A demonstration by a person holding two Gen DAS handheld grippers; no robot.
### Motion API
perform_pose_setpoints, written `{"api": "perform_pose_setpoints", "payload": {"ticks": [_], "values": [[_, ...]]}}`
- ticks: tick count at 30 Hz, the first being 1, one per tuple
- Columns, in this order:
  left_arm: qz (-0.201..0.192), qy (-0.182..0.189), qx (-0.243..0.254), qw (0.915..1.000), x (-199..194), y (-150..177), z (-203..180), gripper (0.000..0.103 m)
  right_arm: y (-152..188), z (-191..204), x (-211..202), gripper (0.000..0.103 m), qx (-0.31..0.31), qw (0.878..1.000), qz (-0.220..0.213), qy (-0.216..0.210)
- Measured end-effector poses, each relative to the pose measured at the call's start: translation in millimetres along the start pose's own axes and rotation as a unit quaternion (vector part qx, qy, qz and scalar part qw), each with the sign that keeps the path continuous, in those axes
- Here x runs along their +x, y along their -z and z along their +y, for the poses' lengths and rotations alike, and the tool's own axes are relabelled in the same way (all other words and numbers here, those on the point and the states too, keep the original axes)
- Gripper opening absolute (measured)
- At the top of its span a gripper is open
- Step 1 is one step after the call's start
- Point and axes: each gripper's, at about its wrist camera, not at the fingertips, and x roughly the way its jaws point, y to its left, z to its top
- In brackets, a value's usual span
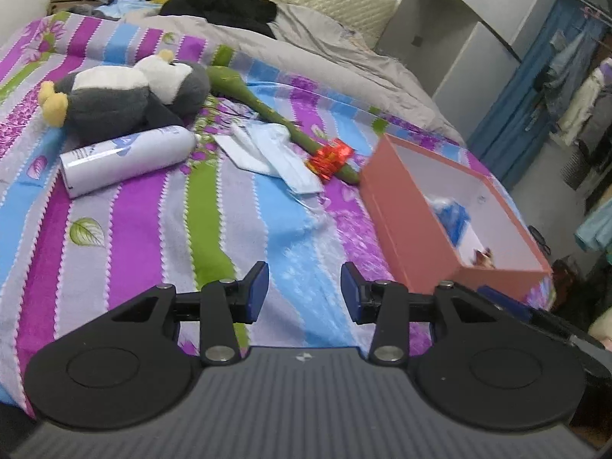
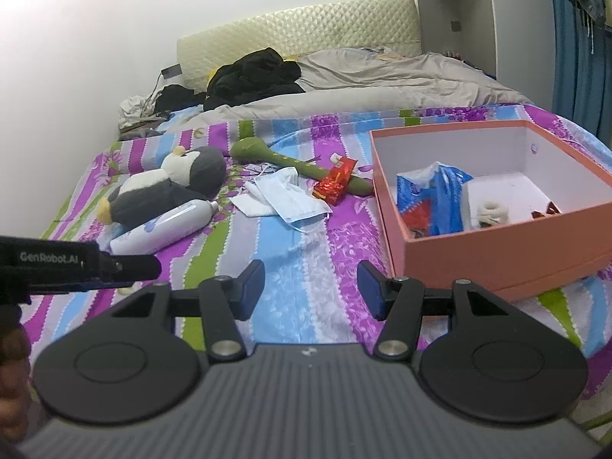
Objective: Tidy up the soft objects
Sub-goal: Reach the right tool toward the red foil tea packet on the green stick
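A white plaster wall [image 2: 95, 57] fills the upper left. A cream quilted padded headboard [image 2: 298, 34] stands at top centre behind the bed's striped purple, blue and green sheet [image 2: 298, 290]. Grey cabinets [image 2: 478, 11] and a blue curtain [image 2: 566, 38] occupy the upper right.

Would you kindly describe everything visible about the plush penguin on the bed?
The plush penguin is a soft, furry toy with a dark grey back and head, a white belly and face, yellow feet and a small yellow beak. It lies tipped over on the striped bedspread, feet toward the bed's left edge, head toward the green plush stick. The white bottle lies right against its near side. Neither gripper touches it.
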Motion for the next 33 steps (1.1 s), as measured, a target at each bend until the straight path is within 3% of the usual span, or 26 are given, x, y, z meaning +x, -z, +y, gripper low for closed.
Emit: {"api": "perform_pose_setpoints", "payload": {"ticks": [5,14,18,27,33], "values": [[-0.001,-0.012,-0.02,0.9997,35,-23,20,0.047,-8,5,36,0.056,-0.001,1.0,0.002,-0.001],[-0.02,0.012,-0.075,0.9969,96,-64,52,0.05,-28,12,108,0.056,-0.003,1.0,-0.015,0.002],[-0.009,0.028,-0.097,0.9949,134,-73,60,0.05,-34,14,141,0.056,-0.004,1.0,-0.018,0.013],[0.019,0.072,-0.17,0.9826,218,-79,82,0.049,-45,-6,217,0.056,0.045,0.998,0.001,0.044],[0.035,0.091,-0.198,0.9753,255,-86,94,0.049,-57,-11,254,0.056,0.067,0.997,0.007,0.039]]}}
